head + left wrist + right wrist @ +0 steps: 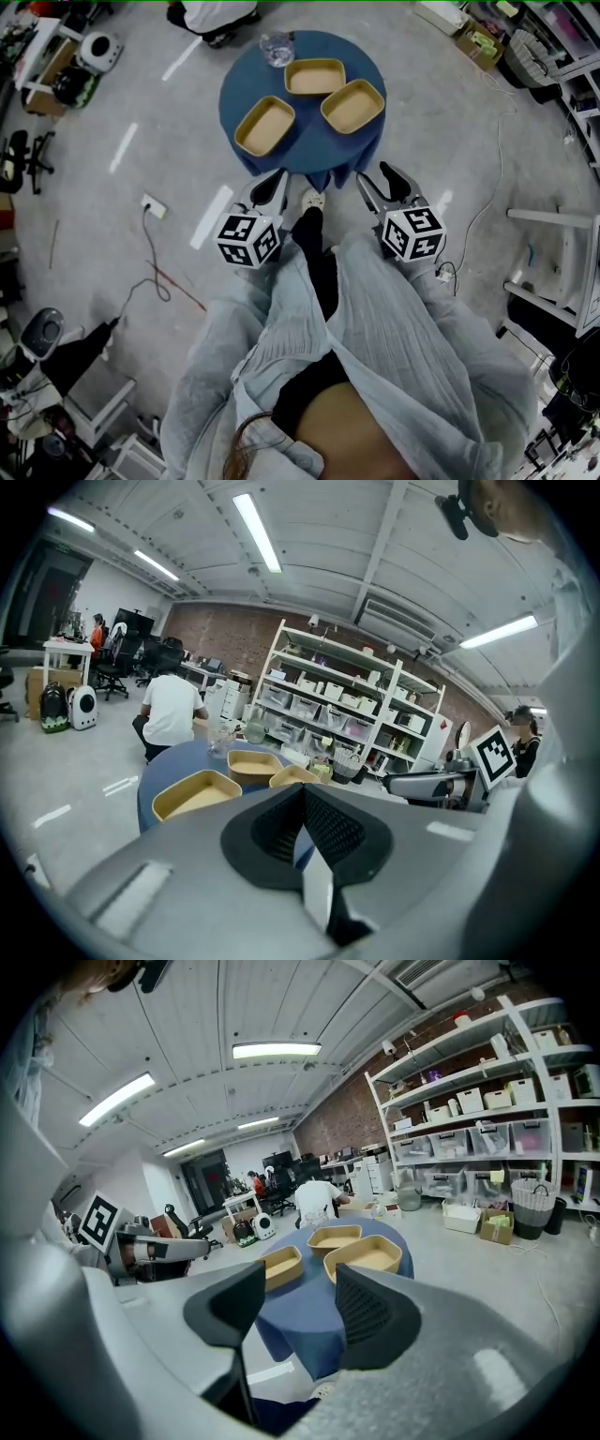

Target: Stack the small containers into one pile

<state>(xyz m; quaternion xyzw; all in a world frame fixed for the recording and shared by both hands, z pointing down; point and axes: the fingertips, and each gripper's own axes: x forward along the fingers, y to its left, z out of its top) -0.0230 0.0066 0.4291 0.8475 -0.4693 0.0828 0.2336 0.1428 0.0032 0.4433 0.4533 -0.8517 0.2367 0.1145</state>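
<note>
Three tan, shallow rectangular plastic containers with rounded corners sit unstacked, open side up, on a round table covered in a dark blue cloth (242, 94): the left container (264, 125), the back container (315, 77) and the right container (352, 106). The back and right ones lie close at their corners, and the left one sits a little apart. A clear glass vessel (276, 47) stands at the table's far edge, just beyond the back container.

Both grippers hang over the floor at the near side of the table, short of the containers. The left gripper (302, 789) has its dark ribbed jaws pressed together at the tips, with nothing between them. The right gripper (300, 1283) has its jaws standing partly apart, and the gap holds only a view of the cloth and the floor.

The only print that can be made out is the black-and-white square pattern on each marker cube (248, 239). Tags on the bins of the white metal shelving (347, 705) are too small to read. A person in a white shirt (171, 710) sits beyond the table.
</note>
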